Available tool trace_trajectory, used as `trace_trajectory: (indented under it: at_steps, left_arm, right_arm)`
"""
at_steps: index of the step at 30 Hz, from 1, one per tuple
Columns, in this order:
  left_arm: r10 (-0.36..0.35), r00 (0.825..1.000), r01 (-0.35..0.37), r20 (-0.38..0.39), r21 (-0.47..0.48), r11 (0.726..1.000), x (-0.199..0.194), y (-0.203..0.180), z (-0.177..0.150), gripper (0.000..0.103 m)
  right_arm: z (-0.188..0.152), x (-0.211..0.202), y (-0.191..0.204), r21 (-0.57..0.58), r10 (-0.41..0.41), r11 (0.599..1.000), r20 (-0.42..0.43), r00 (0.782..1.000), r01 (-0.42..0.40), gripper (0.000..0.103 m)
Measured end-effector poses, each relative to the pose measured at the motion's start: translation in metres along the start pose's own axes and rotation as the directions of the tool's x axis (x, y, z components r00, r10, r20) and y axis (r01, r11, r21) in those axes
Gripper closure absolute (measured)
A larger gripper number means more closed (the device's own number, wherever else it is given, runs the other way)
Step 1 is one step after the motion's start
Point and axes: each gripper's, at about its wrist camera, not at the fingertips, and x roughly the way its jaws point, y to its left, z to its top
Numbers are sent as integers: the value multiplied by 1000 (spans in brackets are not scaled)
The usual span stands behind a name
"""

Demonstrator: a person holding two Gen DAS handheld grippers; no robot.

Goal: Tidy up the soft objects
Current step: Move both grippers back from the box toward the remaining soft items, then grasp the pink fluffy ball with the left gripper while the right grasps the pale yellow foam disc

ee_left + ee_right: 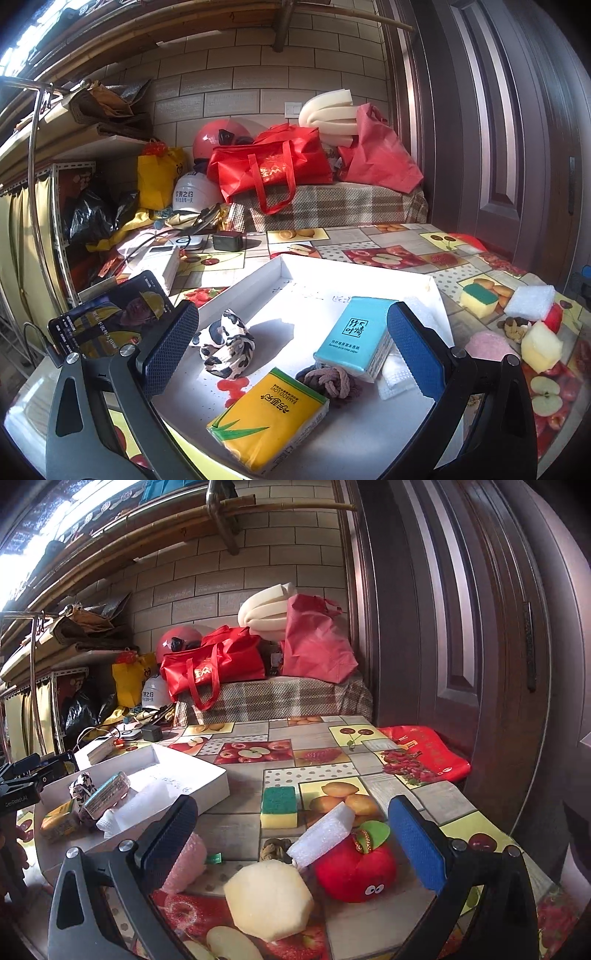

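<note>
- Surface: a table [317,734] under a fruit-print cloth, set against a tiled wall and a dark door, with bags and helmets piled at the far side.
- Container: a shallow white tray [369,271] at the left, about half filled.
- Already in the tray: yellow tissue pack [267,417] nearest you, blue tissue pack [352,338] right of centre, cow-print cloth [225,341] to the left, a knotted mauve rope [328,382] between the two packs.
- Still loose on the cloth, right of the tray: red plush apple [356,867], white foam slab [321,836] leaning on it, pale foam block [267,899] nearest you, green-topped sponge [279,806] farther off, pink foam piece [186,862] at the near left.
- Left gripper [293,345]: your fingers are spread wide over the tray, holding nothing.
- Right gripper [291,843]: likewise spread wide and empty, hanging over the loose group.
- Step, as judged: sorting is midway; another pickup from the loose group comes next.
- Next move calls for: lower your right gripper around one item, probably the foam slab or the apple, close gently, then carry it left into the tray.
</note>
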Motion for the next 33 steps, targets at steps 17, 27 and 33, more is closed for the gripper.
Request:
trace_trajectory:
  at_steps: [17, 27, 33]
  left_arm:
    - [-314, 926, 363, -209, 265, 893, -16, -133, -15, 0]
    - [-327, 901, 395, -286, 225, 891, 8, -152, -15, 1]
    - [-296, 897, 387, -327, 259, 885, 29, -179, -14, 2]
  right_arm:
    - [-19, 12, 2, -124, 154, 970, -339, 928, -207, 0]
    - [-34, 56, 16, -102, 155, 967, -494, 856, -235, 46]
    - [-29, 38, -18, 20, 181, 981, -439, 880, -191, 46]
